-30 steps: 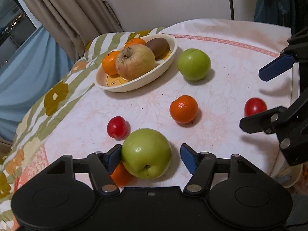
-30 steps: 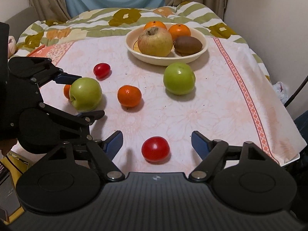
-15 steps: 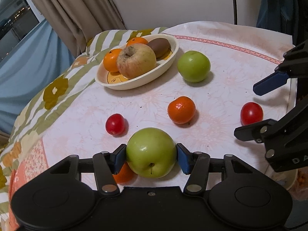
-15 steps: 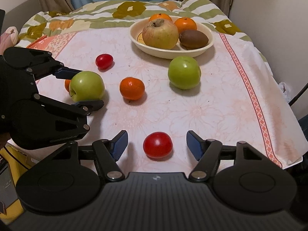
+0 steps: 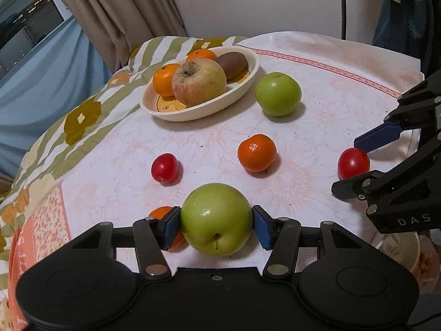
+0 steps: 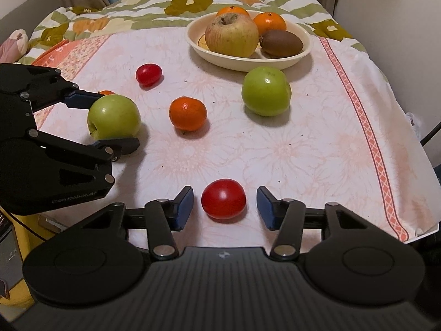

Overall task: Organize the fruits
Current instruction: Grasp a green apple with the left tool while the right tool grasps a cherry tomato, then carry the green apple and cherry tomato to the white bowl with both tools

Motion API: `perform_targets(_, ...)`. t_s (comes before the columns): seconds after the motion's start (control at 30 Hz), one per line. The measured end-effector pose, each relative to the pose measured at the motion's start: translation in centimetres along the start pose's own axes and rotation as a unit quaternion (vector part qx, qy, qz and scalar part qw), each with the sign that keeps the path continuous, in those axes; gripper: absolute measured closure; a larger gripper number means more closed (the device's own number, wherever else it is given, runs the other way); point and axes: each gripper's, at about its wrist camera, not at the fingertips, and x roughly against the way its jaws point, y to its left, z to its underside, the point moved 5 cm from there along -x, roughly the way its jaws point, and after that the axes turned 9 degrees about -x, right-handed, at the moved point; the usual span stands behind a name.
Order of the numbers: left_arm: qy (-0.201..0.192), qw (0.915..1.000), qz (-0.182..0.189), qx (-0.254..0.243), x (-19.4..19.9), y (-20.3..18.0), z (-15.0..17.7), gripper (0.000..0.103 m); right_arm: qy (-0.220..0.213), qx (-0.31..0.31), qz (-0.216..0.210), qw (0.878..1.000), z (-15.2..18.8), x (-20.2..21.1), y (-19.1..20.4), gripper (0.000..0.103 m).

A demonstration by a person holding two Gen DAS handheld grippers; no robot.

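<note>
My left gripper (image 5: 217, 224) is shut on a green apple (image 5: 216, 219) at the near edge of the table; the right wrist view shows its fingers (image 6: 80, 98) pinching that apple (image 6: 114, 115). My right gripper (image 6: 224, 208) straddles a red tomato (image 6: 223, 198) on the cloth. Its jaws are closing, with small gaps still on both sides of the tomato (image 5: 353, 163). A cream bowl (image 5: 248, 82) at the back holds a big yellowish apple, two oranges and a kiwi.
Loose on the flowered cloth lie a second green apple (image 6: 266, 95), a mandarin (image 6: 188, 113) and a small red tomato (image 6: 148, 74). Another mandarin (image 5: 162, 212) sits half hidden behind my left finger. The table edge runs just below both grippers.
My left jaws came together onto the green apple. My right jaws narrowed around the red tomato. Neither hand shifted much.
</note>
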Motion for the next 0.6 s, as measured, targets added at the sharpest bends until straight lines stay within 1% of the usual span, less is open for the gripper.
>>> perform_targets(0.03, 0.000, 1.0000, 0.000, 0.002, 0.0, 0.0, 0.0, 0.044, 0.004, 0.003, -0.002, 1.000, 0.0, -0.2, 0.0, 0.052)
perform_targets(0.07, 0.001, 1.0000, -0.001, 0.004, 0.1, 0.0, 0.0, 0.044, 0.004, 0.006, -0.003, 1.000, -0.1, -0.2, 0.0, 0.054)
perform_targets(0.33, -0.001, 0.9993, -0.008, 0.036, 1.1, 0.7, -0.5, 0.044, 0.000, 0.010, -0.007, 1.000, -0.6, 0.4, -0.4, 0.054)
perform_targets(0.47, -0.006, 0.9986, -0.015, 0.051, 1.9, 1.3, -1.3, 0.044, -0.006, 0.011, -0.014, 1.000, -1.4, 1.2, -0.6, 0.054)
perform_targets(0.6, -0.011, 0.9969, -0.018, 0.075, 2.7, 2.2, -2.3, 0.044, -0.011, 0.006, -0.027, 1.000, -2.6, 2.0, -0.9, 0.054)
